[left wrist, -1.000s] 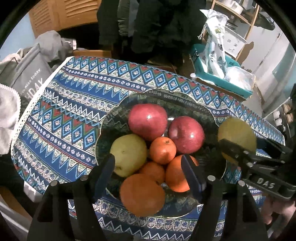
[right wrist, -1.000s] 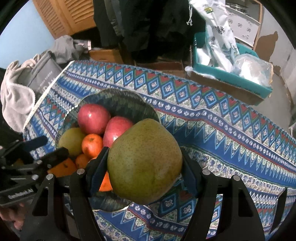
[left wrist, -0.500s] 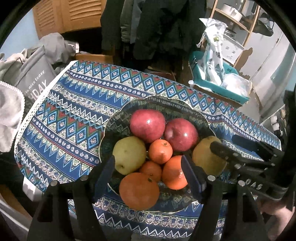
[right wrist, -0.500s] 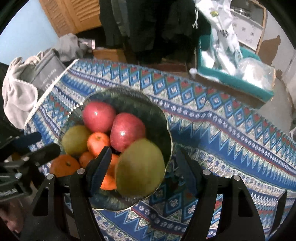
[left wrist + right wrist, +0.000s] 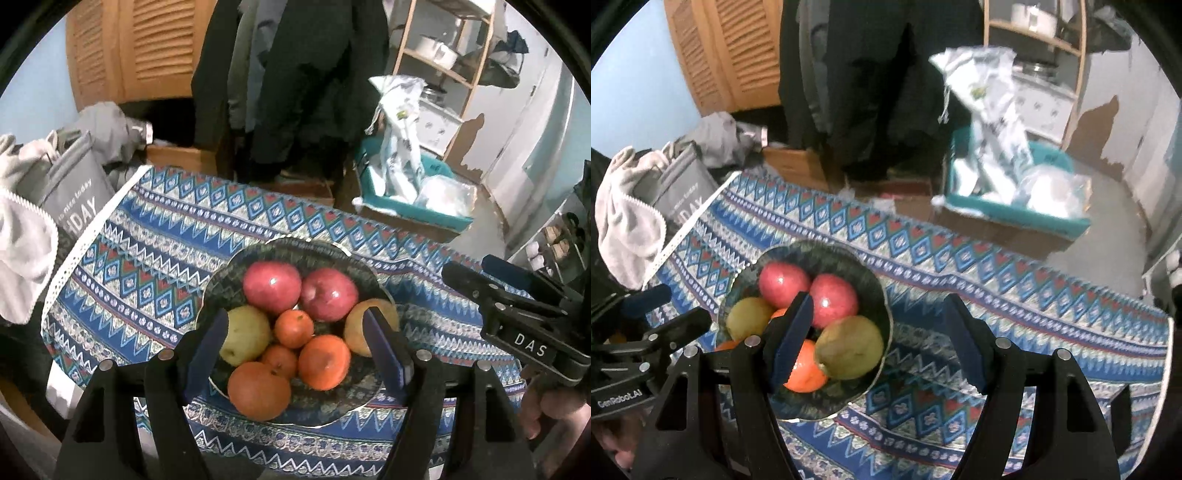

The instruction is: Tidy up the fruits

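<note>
Both fisheye views are dim and cool-toned, ringed by a black vignette, with straight lines bowing hard toward the edges. Small white glare spots sit on the two red apples (image 5: 271, 282), hinting at light from above. The left wrist view is fairly sharp at the middle. The right wrist view is softer, with smeared motion blur across the tablecloth (image 5: 979, 280) and the washed-out plastic bags (image 5: 1049, 192).
</note>
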Available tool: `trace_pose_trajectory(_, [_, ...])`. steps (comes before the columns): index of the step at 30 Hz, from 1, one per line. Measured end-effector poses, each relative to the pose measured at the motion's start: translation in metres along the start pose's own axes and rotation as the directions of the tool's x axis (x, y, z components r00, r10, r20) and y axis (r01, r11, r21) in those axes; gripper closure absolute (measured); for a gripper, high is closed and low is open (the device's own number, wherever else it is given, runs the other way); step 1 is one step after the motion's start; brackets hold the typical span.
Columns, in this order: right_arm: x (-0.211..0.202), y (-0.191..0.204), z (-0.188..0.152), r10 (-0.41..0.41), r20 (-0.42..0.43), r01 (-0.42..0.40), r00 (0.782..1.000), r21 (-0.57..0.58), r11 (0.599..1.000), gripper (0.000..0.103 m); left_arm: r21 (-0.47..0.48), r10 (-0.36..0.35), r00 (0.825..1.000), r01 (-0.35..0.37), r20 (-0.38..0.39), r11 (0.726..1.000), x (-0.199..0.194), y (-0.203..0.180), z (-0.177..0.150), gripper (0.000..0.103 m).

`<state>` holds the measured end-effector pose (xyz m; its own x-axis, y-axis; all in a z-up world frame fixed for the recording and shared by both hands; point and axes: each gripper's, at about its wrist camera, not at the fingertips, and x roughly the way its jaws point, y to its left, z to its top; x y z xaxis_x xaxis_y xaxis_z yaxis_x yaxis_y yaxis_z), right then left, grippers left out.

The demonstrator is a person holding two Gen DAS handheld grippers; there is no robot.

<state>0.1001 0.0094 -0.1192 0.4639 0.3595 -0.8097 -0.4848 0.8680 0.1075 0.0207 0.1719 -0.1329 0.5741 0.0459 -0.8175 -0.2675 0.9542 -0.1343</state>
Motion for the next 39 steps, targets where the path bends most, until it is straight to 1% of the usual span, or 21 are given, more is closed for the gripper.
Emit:
trace_pose_trajectory(4, [-0.023, -0.003, 0.005, -0.025, 0.048, 0.025, 0.999, -0.003, 1.000, 0.029, 0.016, -0.022, 0.999, 0.021, 0.039, 1.000, -0.016, -0.010, 0.004, 0.026])
trace_pose_trajectory(6, [-0.034, -0.004, 0.006, -0.034, 0.071, 0.035, 0.997, 0.001, 0.999, 0.029, 0.023, -0.028, 0.998, 0.027, 0.064, 0.999, -0.023, -0.014, 0.006, 0.022])
trace_pose_trajectory(9, [-0.053, -0.007, 0.009, -0.042, 0.112, 0.042, 0.993, 0.006, 0.999, 0.027, 0.038, -0.037, 0.994, 0.033, 0.105, 0.999, -0.036, -0.020, 0.010, 0.022])
trace_pose_trajectory(13, [-0.075, -0.010, 0.012, -0.054, 0.159, 0.052, 0.986, 0.013, 0.999, 0.026, 0.040, -0.058, 0.989, 0.053, 0.139, 0.998, -0.051, -0.024, 0.014, 0.022])
trace_pose_trajectory(16, [-0.092, -0.015, 0.013, -0.058, 0.197, 0.054, 0.979, 0.025, 0.998, 0.023, 0.040, -0.076, 0.983, 0.070, 0.170, 0.997, -0.063, -0.027, 0.017, 0.017])
trace_pose_trajectory(18, [-0.105, -0.016, 0.014, -0.064, 0.224, 0.059, 0.972, 0.029, 0.998, 0.022, 0.051, -0.075, 0.976, 0.066, 0.204, 0.997, -0.073, -0.031, 0.019, 0.017])
trace_pose_trajectory(22, [-0.125, -0.019, 0.014, -0.084, 0.263, 0.079, 0.961, 0.031, 0.996, 0.022, 0.071, -0.080, 0.967, 0.064, 0.244, 0.995, -0.087, -0.038, 0.020, 0.015])
trace_pose_trajectory(26, [-0.145, -0.021, 0.013, -0.096, 0.304, 0.090, 0.948, 0.034, 0.995, 0.019, 0.075, -0.097, 0.956, 0.079, 0.276, 0.994, -0.097, -0.040, 0.022, 0.011])
trace_pose_trajectory(29, [-0.159, -0.023, 0.011, -0.116, 0.334, 0.108, 0.935, 0.042, 0.993, 0.017, 0.085, -0.098, 0.949, 0.076, 0.299, 0.993, -0.105, -0.042, 0.022, 0.007])
trace_pose_trajectory(32, [-0.171, -0.027, 0.008, -0.137, 0.357, 0.127, 0.924, 0.051, 0.991, 0.016, 0.090, -0.103, 0.942, 0.077, 0.321, 0.993, -0.112, -0.045, 0.022, 0.001])
trace_pose_trajectory(36, [-0.181, -0.033, 0.005, -0.171, 0.376, 0.158, 0.911, 0.065, 0.985, 0.015, 0.106, -0.106, 0.932, 0.073, 0.347, 0.992, -0.120, -0.050, 0.022, 0.001])
trace_pose_trajectory(39, [-0.188, -0.036, 0.001, -0.211, 0.393, 0.198, 0.895, 0.075, 0.977, 0.015, 0.120, -0.109, 0.924, 0.069, 0.367, 0.990, -0.125, -0.054, 0.021, 0.001])
